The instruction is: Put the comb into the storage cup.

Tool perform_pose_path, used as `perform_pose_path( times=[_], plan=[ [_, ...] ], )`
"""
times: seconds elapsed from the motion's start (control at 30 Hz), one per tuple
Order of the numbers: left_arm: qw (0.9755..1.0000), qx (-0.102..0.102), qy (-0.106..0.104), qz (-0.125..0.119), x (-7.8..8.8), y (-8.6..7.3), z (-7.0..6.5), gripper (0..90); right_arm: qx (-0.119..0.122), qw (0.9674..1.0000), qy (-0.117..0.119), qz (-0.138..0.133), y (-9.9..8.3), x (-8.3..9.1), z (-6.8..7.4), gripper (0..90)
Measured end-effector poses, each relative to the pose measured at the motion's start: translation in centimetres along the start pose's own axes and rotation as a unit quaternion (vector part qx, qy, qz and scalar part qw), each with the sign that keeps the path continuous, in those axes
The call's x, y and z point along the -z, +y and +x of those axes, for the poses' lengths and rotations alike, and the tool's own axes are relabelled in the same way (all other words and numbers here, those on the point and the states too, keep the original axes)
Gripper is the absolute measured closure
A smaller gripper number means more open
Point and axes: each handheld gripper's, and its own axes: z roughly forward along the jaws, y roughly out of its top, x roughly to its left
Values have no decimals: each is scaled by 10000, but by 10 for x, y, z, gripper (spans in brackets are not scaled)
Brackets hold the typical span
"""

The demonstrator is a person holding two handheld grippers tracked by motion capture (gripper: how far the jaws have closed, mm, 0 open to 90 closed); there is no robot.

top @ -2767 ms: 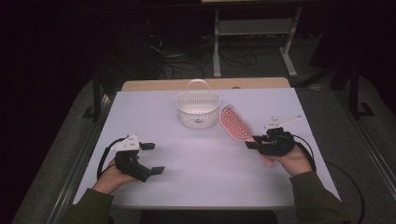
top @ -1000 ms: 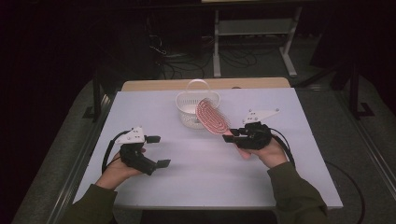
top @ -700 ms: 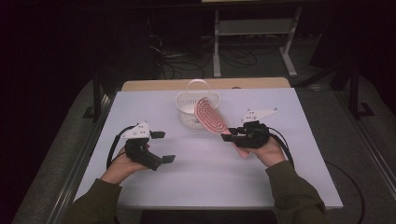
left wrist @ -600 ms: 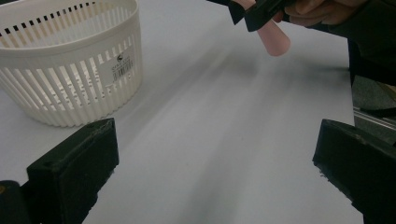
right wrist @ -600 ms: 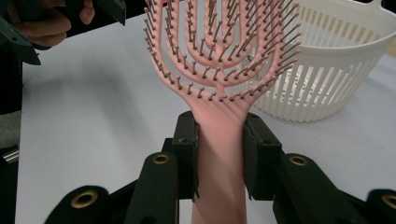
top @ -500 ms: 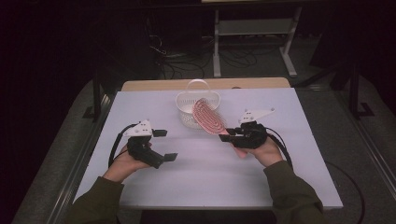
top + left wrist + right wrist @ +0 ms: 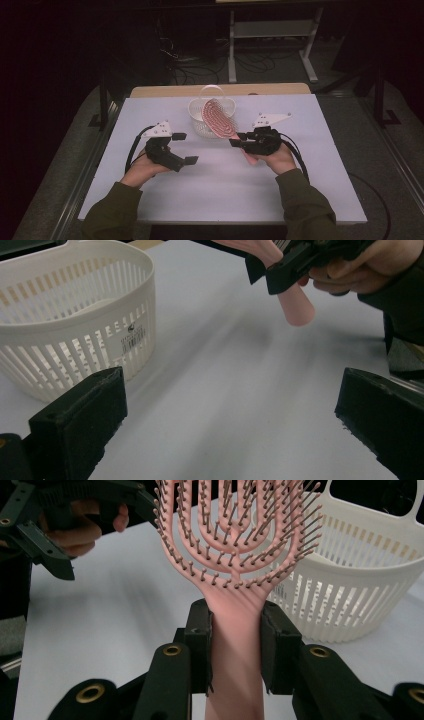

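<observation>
Pink hairbrush [image 7: 218, 118]: carried from table's right to white basket [image 7: 197, 124] rim, handle clamped in right gripper [image 7: 237, 139]; left gripper [image 7: 185, 148] wide open, empty, edging closer; drop-in likely next

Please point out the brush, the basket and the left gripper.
brush [image 7: 235, 535], right gripper view, bristled head
basket [image 7: 75, 330], left gripper view, slotted side wall
left gripper [image 7: 185, 148], high view, between its fingertips

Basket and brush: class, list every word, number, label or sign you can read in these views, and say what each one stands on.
Sticker with a barcode on the outer wall of the white basket, seen in the left gripper view: its print is too small and blurred to read.
Pink hairbrush: no lettering visible.
Table: no writing visible.
</observation>
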Motion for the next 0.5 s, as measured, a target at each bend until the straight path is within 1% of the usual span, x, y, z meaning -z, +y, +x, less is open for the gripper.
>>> perform_pose_path(
  times=[0.07,0.13,0.27,0.43,0.5],
  plan=[
    [10000,-19,-13,-4,-3,3,1,0,16,10000,21,-22,0,-2,1,683],
    [10000,-2,-33,-90,-5,6,1,0,49,10000,38,-5,-1,-4,1,683],
    [9999,-25,-67,-147,-10,13,2,0,58,10000,63,29,-2,-4,2,683],
    [9994,11,-136,-306,-19,22,2,0,147,9998,94,62,-3,-6,4,683],
    [9994,-9,-150,-299,-23,25,1,0,150,9998,119,57,-3,-8,5,683]
  ],
)
